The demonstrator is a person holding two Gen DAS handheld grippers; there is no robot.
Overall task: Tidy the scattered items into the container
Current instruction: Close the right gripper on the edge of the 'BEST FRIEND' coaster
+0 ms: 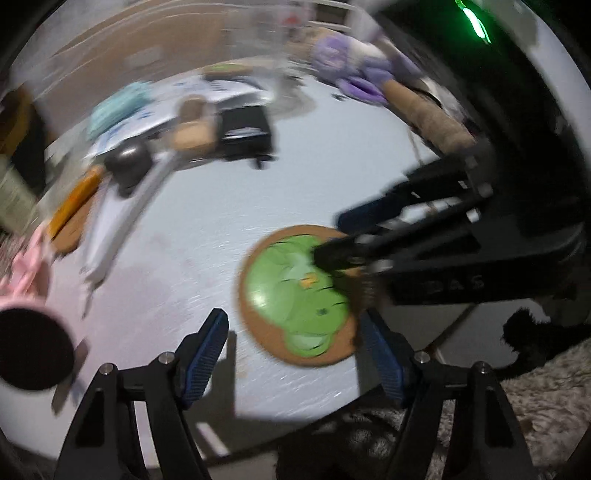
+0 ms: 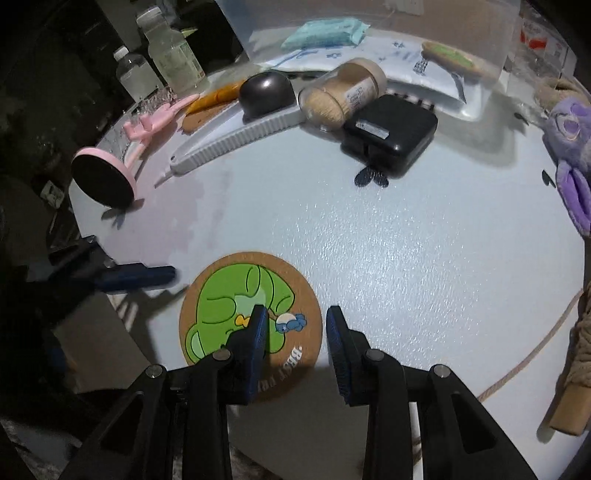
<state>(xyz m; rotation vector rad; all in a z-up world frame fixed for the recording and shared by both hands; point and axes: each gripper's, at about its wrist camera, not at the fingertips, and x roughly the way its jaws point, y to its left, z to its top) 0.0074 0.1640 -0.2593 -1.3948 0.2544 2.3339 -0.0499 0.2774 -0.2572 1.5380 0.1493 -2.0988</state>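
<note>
Coaster (image 2: pixel 251 314) lies flat on the pale round table (image 2: pixel 424 258), both claws released above it.

Two round cork coasters: one (image 2: pixel 251 310) with a green cartoon at 6 o'clock on the table, a second (image 2: pixel 452 55) at 1 o'clock inside the clear container. Two clear bottles (image 2: pixel 173 48) at 11 o'clock. One pink mirror (image 2: pixel 105 177) at 9 o'clock, one black case (image 2: pixel 391 133), one jar (image 2: pixel 343 94) of toothpicks, one dark dome (image 2: pixel 266 94), one purple plush (image 2: pixel 570 155) at 3 o'clock, one teal packet (image 2: pixel 325 33).
</note>
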